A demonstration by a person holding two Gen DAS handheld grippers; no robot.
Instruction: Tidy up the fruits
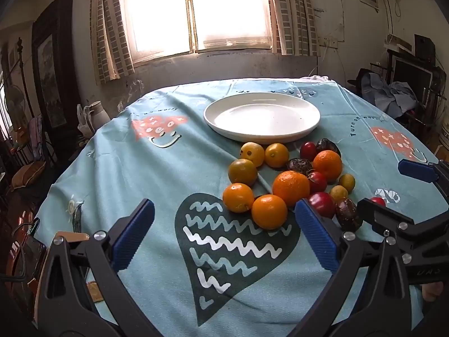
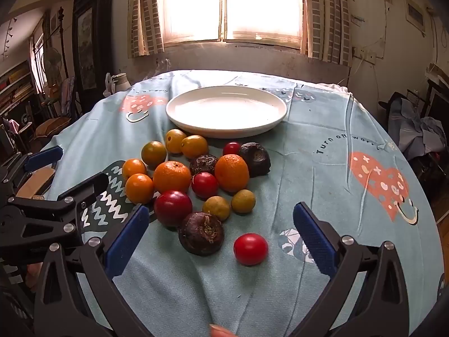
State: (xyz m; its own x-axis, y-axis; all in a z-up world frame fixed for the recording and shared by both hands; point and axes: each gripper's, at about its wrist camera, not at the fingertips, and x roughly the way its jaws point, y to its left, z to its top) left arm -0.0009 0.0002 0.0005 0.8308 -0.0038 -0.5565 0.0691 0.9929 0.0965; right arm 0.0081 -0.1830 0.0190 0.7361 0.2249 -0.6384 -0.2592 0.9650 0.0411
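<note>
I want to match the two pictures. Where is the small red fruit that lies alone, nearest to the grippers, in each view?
Left wrist view: the lone red fruit peeks out at the right, mostly hidden behind the right gripper's black finger.
Right wrist view: it lies low, right of centre, fully visible between the open fingers.
Shared landmark: the white plate beyond the fruit pile.

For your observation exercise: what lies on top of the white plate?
Nothing: the white plate shows only bare glaze. All fruit lies on the tablecloth before it. What is beneath the plate is hidden.

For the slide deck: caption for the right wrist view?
Open right tool over a loose red fruit, fruit pile ahead, empty plate beyond.
</note>
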